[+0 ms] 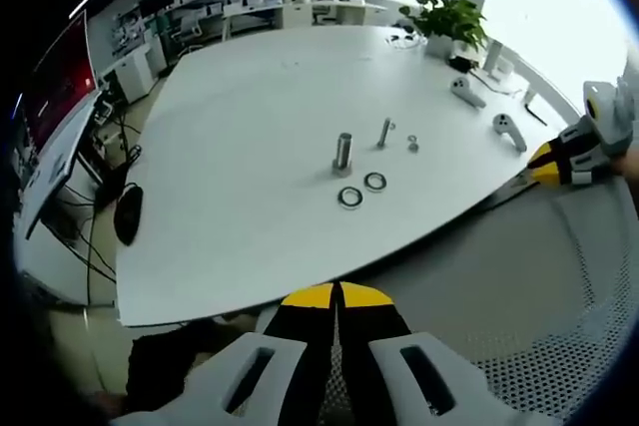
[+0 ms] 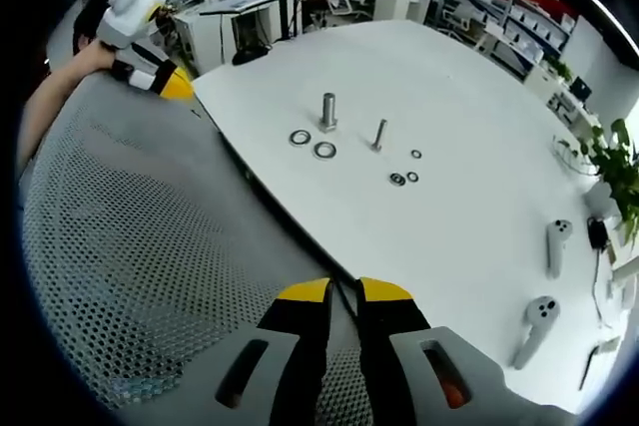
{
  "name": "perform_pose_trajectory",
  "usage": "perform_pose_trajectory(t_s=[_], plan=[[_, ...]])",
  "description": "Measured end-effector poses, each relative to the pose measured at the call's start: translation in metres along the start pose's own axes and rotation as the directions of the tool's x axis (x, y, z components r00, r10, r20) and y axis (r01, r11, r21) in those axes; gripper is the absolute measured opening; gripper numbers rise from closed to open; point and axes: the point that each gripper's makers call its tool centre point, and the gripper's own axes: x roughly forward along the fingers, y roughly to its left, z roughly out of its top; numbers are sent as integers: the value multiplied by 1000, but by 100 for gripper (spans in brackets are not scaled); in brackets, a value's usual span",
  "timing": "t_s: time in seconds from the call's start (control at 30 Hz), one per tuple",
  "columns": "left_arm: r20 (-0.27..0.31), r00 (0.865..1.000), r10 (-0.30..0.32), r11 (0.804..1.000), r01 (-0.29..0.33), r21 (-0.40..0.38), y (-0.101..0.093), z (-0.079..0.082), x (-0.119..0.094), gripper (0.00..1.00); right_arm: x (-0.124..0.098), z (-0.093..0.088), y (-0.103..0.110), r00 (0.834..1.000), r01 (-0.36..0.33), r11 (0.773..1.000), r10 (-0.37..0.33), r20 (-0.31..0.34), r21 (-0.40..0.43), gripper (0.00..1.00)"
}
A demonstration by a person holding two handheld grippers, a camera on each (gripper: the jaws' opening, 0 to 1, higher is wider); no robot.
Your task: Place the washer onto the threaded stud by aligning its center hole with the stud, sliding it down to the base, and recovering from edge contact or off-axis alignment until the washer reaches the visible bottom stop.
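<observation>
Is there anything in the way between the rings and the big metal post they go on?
Nothing visible blocks them. The two larger washers lie flat on the white table just in front of the thick stud, with bare tabletop between. The thin stud stands off to one side. Both grippers, left and right, hang back over the mesh chair.

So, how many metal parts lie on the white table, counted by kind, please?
Large washers: 2
Small washers or nuts: 3
Thick stud: 1
Thin threaded stud: 1
Total: 7
</observation>
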Motion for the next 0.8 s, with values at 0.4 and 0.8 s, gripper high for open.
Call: perform_pose_trajectory(t_s=[0.4, 0.8], plan=[[48, 999, -7, 1000, 7, 2, 1, 8, 0, 0, 0, 0, -2, 1000, 10, 1000, -10, -4, 7, 12], [44, 999, -26, 998, 24, 57, -3, 10, 0, 0, 2, -6, 1, 999, -9, 1000, 9, -46, -5, 12]])
